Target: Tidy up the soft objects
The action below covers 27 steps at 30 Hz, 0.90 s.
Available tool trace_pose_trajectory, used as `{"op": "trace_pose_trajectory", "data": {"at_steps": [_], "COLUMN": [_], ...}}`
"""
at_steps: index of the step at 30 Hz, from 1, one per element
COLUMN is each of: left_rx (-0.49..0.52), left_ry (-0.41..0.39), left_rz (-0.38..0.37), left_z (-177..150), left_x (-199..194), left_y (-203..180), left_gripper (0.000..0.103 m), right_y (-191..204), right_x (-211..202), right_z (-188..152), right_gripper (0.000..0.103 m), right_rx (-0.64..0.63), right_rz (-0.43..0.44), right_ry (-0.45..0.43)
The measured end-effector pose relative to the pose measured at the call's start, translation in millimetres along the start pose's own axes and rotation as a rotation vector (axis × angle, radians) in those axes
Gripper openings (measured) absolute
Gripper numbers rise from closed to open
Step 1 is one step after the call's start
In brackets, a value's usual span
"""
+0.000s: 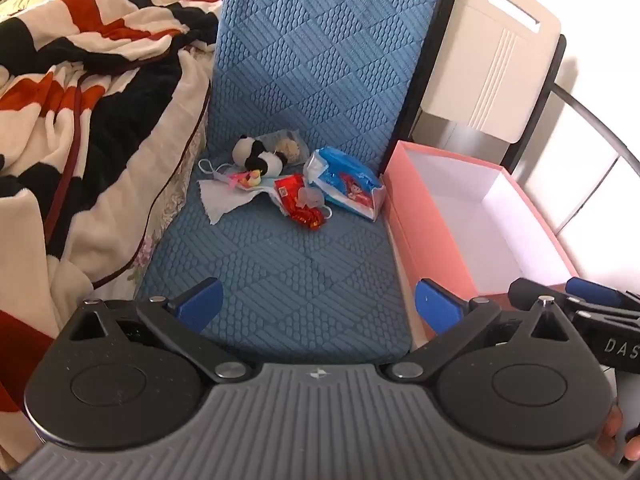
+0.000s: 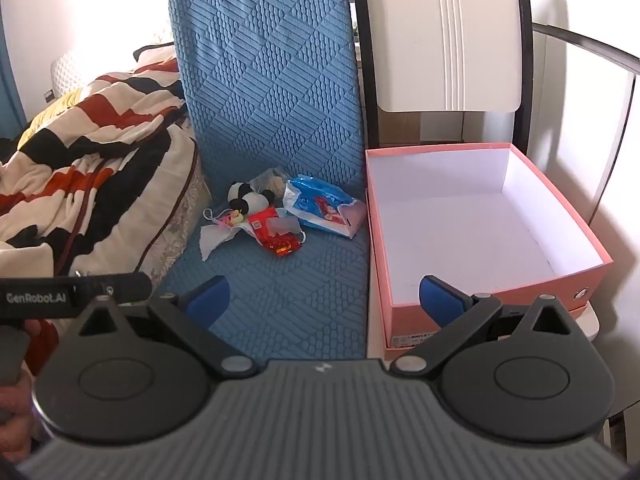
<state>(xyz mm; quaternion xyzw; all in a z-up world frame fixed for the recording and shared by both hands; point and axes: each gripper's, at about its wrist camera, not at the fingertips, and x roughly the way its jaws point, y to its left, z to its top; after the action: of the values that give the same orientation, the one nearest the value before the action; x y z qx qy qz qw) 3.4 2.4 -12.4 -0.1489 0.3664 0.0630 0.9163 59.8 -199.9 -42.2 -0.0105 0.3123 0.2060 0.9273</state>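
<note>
Leftmost, a striped blanket (image 1: 80,92) in cream, black and red lies heaped against the edge of the blue quilted mat (image 1: 280,272), which runs up the middle of both views. On the mat, well ahead of both grippers, the soft objects sit in one loose cluster: a white tissue (image 1: 224,200) with a face mask (image 1: 218,170) at its upper edge, a panda plush (image 1: 256,154) touching a clear bag (image 1: 286,142) behind it, a red packet (image 1: 300,204), and a blue wet-wipes pack (image 1: 346,184) at the right end of the cluster, just beside the box wall. Right of the mat stands an open pink box (image 2: 404,304) with a white interior; nothing is visible inside it. Behind the box, a cream plastic panel (image 2: 448,36) with a slot handle stands upright in a dark frame. Bare mat lies between the grippers and the cluster; no object blocks that path. The left gripper (image 1: 318,306) is angled down over the near part of the mat, fingers spread wide, nothing between them. The right gripper (image 2: 324,300) is likewise angled down and spread wide, holding nothing, its left finger over the mat and its right finger (image 2: 440,300) in front of the box's near wall. A hand (image 2: 16,400) is partly visible at the lower left edge of the right wrist view.
</note>
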Motion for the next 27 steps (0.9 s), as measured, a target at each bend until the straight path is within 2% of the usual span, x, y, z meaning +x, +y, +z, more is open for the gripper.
{"op": "trace_pose_trajectory", "data": {"at_steps": [11, 27], "left_rx": [0.008, 0.002], "left_ry": [0.018, 0.016], "left_rz": [0.028, 0.041], "left_z": [-8, -11], "left_x": [17, 20], "left_y": [5, 10], "left_gripper": [0.103, 0.103], "right_y": [0, 6], "right_x": [15, 28], "right_z": [-6, -8], "right_gripper": [0.103, 0.103], "right_rx": [-0.025, -0.027], "right_rz": [0.011, 0.009], "right_ry": [0.031, 0.048]}}
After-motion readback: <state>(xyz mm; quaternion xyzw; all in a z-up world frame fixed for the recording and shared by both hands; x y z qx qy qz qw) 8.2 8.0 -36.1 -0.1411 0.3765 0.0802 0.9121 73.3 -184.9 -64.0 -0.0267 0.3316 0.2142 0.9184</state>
